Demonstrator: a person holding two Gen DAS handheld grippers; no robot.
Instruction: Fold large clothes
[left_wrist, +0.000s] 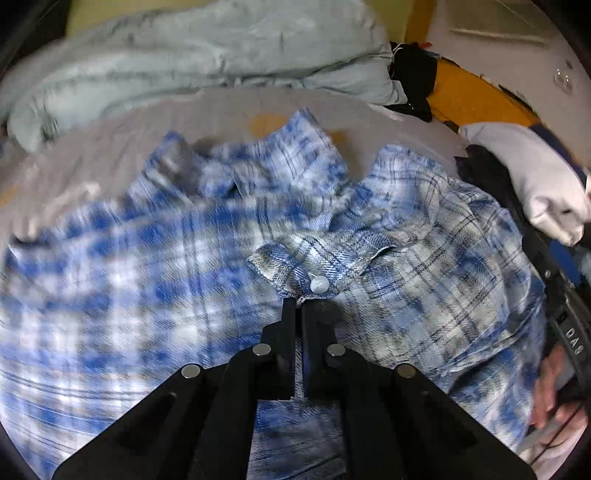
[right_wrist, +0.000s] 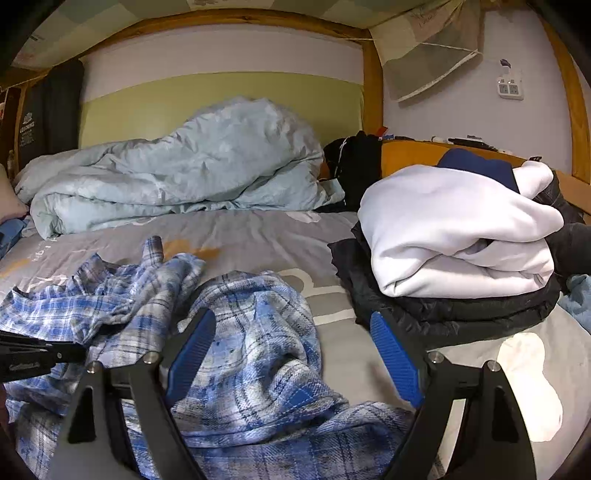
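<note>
A person's two hand-held grippers are working over a blue-and-white plaid shirt (left_wrist: 388, 229) that is lying crumpled on the grey bedsheet (right_wrist: 258, 236) of a bunk bed. The left gripper (left_wrist: 298, 306) is angling steeply down at the shirt, its black fingers (left_wrist: 289, 332) drawn together on a fold of the plaid cloth just below a white button (left_wrist: 319, 285); a thin strip of fabric is showing in the slit between them. From the right wrist camera the same gripper is entering at the left edge, its tip resting on the heaped fabric. Much of the shirt on the left of the left wrist view is smeared with blur.

The right gripper (right_wrist: 291, 354) is pointing gently downward, its blue-padded fingers (right_wrist: 192, 354) standing wide apart. The shirt's bunched cloth is lying between and beneath them, yet whether either pad is touching it cannot be told. In the left wrist view part of a hand (left_wrist: 550, 391) is showing at the right edge, wrapped around the black body of that other tool.

Beyond the shirt, a pale blue duvet (right_wrist: 184, 173) is bundled against the far wall. To the right, a folded white garment (right_wrist: 458, 229) is sitting atop a dark folded one (right_wrist: 443, 314), just beside the right-hand finger.
</note>
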